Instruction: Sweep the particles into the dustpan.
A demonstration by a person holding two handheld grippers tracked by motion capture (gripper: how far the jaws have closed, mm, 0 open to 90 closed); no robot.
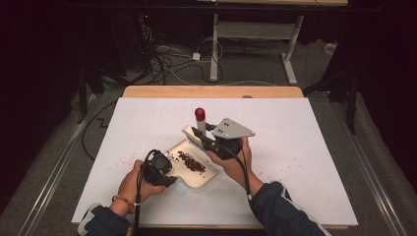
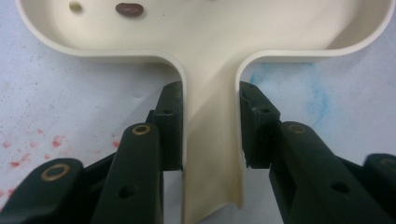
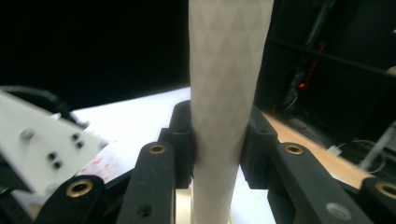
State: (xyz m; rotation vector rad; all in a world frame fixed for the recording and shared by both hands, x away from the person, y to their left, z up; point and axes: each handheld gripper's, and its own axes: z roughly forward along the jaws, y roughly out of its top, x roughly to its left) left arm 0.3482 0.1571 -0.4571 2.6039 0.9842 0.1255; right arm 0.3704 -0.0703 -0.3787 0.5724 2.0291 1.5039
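We see the left gripper clamped on the dustpan's handle, pinning the dustpan flat mid-table so its beans stay put; the right gripper grips the brush handle upright, red cap up, bristles seemingly at the pan's far edge, probably to sweep strays in.

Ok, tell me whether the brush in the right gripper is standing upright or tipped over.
Upright. The brush stands with its red-capped handle pointing up over the dustpan, and the right gripper is clamped on its pale handle, which runs vertically.
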